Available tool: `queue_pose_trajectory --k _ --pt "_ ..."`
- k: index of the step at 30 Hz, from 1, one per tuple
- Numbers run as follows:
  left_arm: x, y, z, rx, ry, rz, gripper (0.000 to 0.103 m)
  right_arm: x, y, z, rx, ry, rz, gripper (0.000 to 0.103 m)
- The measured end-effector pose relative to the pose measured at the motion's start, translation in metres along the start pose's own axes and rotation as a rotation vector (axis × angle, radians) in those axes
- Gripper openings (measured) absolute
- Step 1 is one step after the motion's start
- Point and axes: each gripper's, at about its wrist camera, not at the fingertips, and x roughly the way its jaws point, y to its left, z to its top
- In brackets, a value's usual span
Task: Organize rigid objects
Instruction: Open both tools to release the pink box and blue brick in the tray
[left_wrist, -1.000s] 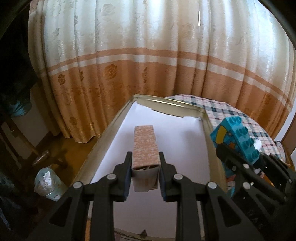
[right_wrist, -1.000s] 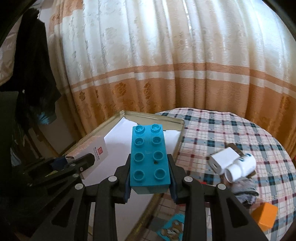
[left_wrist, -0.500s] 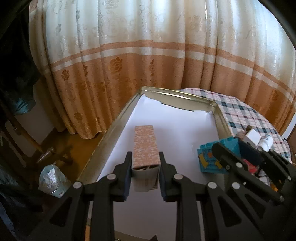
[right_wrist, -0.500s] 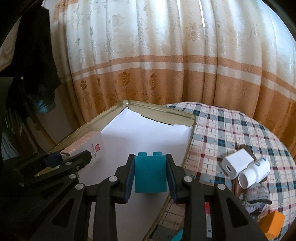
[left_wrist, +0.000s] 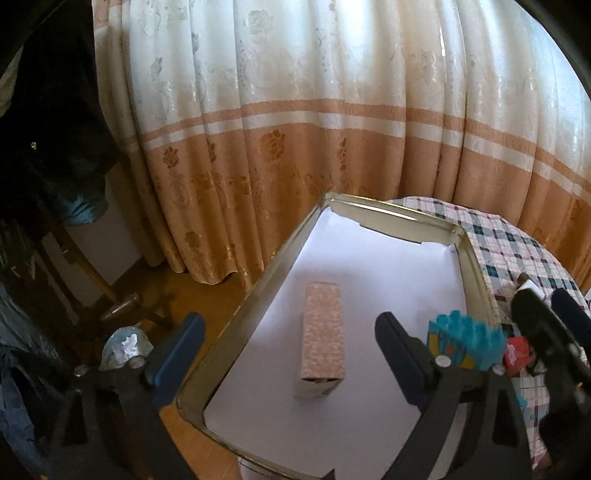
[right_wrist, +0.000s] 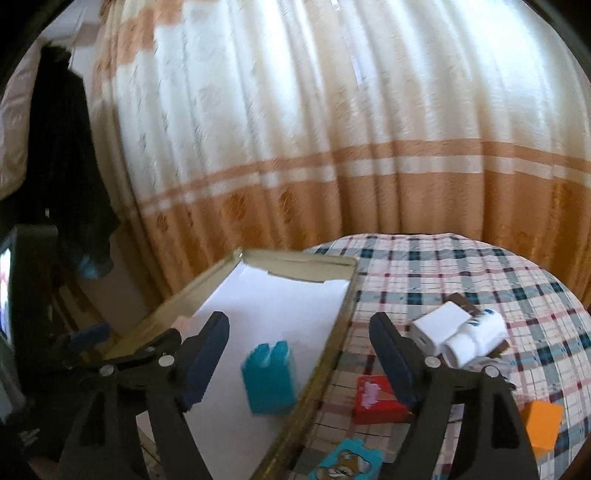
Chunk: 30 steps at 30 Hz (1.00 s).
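A checked tablecloth (right_wrist: 461, 273) is carrying a paper-lined tray (left_wrist: 280, 266). Both the left gripper (left_wrist: 290, 354) and right gripper (right_wrist: 299, 350) are hanging spread wide, gripping nothing, above the patterned box (left_wrist: 322, 336) and blue brick (right_wrist: 269, 380) lying inside.

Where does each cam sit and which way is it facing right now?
Left wrist: on the left gripper, looking forward and down into the tray at the patterned box; its open fingers show, plus the right gripper at right.
Right wrist: on the right gripper, facing the tray's right edge and the plaid table; its open fingers show, with the left gripper at far left.
Shared: tray, blue brick, red block, white charger, curtain.
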Motion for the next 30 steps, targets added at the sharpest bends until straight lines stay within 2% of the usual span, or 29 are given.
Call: queue_pose_trajectory --k 12,18,30 --pt "-0.016 -0.039 -0.019 0.027 -0.033 -0.045 0.098 -0.018 -0.036 -0.007 0.060 -0.013 -0.106 0.080" --pt "-0.026 -0.043 -0.019 -0.015 -0.049 -0.083 0.098 -0.029 -0.046 -0.009 0.060 -0.039 -0.144 0.080" --pt "-0.033 -0.064 -0.030 0.045 -0.048 -0.102 0.098 -0.034 -0.060 -0.012 0.081 -0.007 -0.165 0.080"
